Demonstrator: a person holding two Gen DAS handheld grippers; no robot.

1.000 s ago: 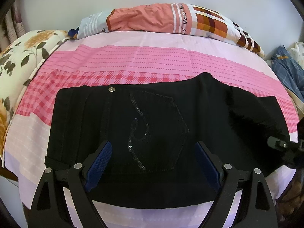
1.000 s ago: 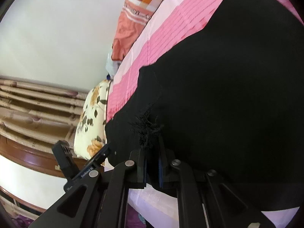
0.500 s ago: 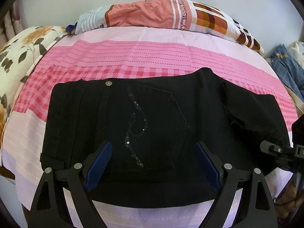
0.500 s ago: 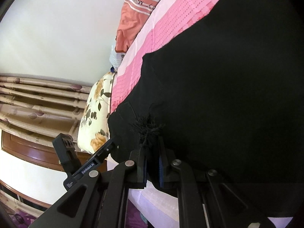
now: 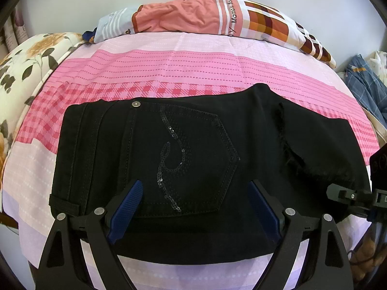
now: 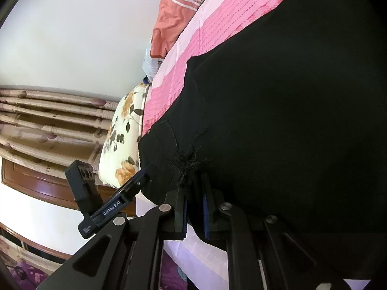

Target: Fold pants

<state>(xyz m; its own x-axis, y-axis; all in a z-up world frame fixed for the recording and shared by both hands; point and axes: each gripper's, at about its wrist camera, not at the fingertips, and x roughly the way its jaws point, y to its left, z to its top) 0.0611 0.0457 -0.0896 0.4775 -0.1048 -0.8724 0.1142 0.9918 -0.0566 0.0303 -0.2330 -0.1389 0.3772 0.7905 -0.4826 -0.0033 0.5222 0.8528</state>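
Black pants (image 5: 193, 149) lie folded on the pink bed sheet (image 5: 193, 67), sequinned back pocket (image 5: 188, 159) facing up. My left gripper (image 5: 194, 188) hovers open over their near part, its blue pads (image 5: 125, 203) standing either side of the pocket and touching nothing. A leg end with a frayed hem (image 5: 290, 159) lies folded over the right part. In the right wrist view, my right gripper (image 6: 193, 186) is shut on that frayed hem (image 6: 186, 166) at the pants' near edge. Its tip also shows in the left wrist view as the right gripper (image 5: 348, 195).
A salmon and checked pillow (image 5: 205, 17) lies along the wall at the back. A floral pillow (image 5: 26, 67) sits at the bed's left end, by curtains (image 6: 48, 120) and a wooden headboard (image 6: 36, 186). Blue plaid clothes (image 5: 367, 89) are piled to the right.
The right gripper has shifted slightly toward the near edge with the hem, and the folded leg end lies lower and flatter. The left gripper has kept still and open.
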